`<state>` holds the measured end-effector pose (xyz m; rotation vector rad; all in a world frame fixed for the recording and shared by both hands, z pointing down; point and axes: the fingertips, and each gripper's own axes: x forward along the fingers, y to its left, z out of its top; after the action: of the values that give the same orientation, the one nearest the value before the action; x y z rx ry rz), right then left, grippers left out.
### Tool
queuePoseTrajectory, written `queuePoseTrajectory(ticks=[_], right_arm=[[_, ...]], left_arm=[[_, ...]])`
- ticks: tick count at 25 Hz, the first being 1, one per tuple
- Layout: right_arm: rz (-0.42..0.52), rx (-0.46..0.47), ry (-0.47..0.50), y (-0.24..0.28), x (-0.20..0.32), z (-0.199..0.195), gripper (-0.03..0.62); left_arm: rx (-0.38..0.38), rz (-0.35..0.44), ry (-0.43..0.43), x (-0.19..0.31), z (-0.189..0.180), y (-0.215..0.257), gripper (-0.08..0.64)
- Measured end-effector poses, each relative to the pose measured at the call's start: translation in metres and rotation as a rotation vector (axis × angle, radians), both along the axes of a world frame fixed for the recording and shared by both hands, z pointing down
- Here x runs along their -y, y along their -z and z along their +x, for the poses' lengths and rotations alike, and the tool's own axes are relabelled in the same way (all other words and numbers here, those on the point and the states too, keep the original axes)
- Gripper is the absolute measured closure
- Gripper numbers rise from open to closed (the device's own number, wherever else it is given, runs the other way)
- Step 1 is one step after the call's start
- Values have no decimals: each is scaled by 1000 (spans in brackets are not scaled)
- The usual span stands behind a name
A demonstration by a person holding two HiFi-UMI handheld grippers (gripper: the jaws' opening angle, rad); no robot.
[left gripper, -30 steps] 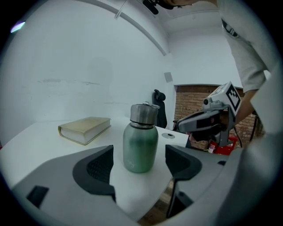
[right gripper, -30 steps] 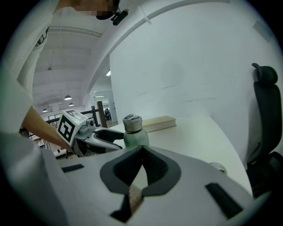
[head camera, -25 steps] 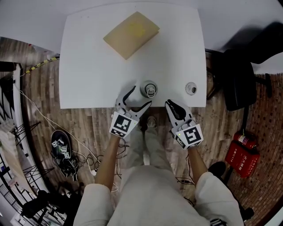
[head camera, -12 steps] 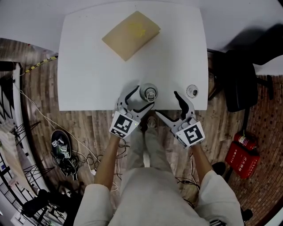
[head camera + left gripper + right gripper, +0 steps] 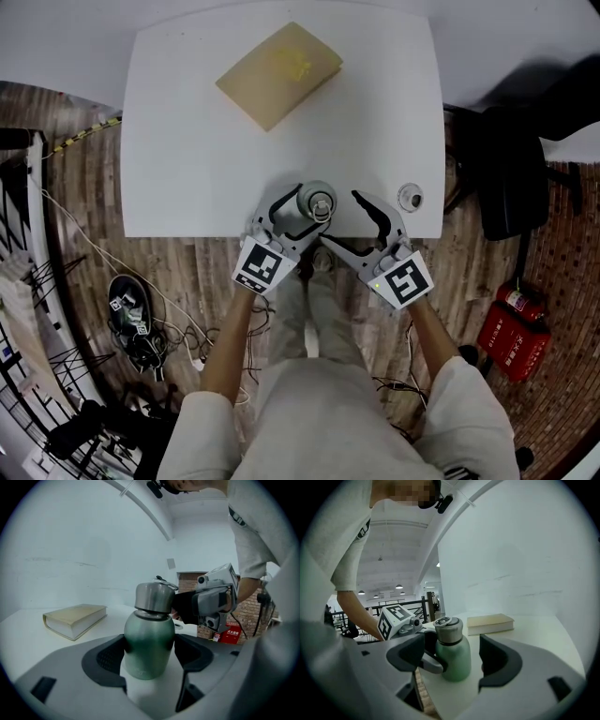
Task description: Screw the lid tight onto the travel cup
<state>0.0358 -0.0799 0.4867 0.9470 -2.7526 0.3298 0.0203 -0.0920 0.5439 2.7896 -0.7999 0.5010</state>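
Your left gripper [image 5: 305, 208] is clamped on the green body of the cup [image 5: 147, 639]. The cup stands upright at the near edge of the table [image 5: 206, 141], with the lid [image 5: 447, 629] on top. Your right gripper [image 5: 453, 660] has its jaws wide and closing. The cup sits in the gap between them with neither pad touching. A book [image 5: 278, 73] lies well apart, farther back.
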Motion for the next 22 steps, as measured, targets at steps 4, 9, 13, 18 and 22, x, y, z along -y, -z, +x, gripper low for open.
queuePoseTrajectory(ticks=[4, 9, 13, 18, 22], right_arm=[[21, 2, 53, 2, 4, -12, 252], [53, -7, 114, 5, 11, -28, 265], [68, -8, 126, 7, 18, -37, 272], [82, -1, 125, 9, 23, -47, 272], [96, 4, 107, 9, 30, -52, 288]], left_arm=[[0, 4, -6, -1, -1, 0, 226], [0, 12, -3, 0, 0, -1, 227], [-1, 17, -4, 1, 0, -1, 227], [3, 27, -5, 0, 0, 0, 227], [1, 29, -6, 0, -1, -1, 227]])
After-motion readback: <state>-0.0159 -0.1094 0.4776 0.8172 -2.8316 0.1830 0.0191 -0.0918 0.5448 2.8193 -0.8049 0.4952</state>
